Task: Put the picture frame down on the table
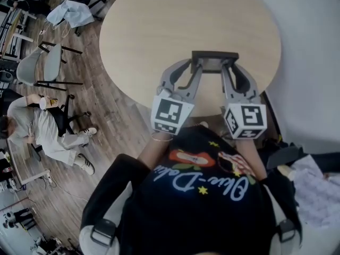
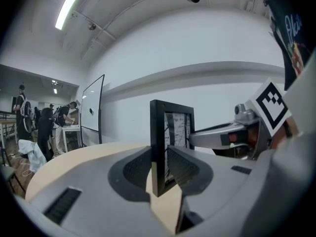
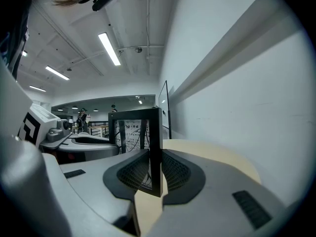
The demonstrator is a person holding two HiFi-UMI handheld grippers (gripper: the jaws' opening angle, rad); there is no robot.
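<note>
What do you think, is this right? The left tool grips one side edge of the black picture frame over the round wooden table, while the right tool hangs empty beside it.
Not quite. The right tool is not empty: the right gripper view shows its jaws closed on the other side edge of the black picture frame. The rest holds: the left tool grips one side edge, over the round wooden table.

A grey chair (image 1: 41, 62) stands on the wooden floor (image 1: 114, 137). Near it sits a person (image 1: 40, 129) in pale clothes, and a pale blue cloth (image 1: 70, 12) is heaped further off. A whiteboard (image 2: 94, 110) stands by the white wall (image 2: 207, 48).
</note>
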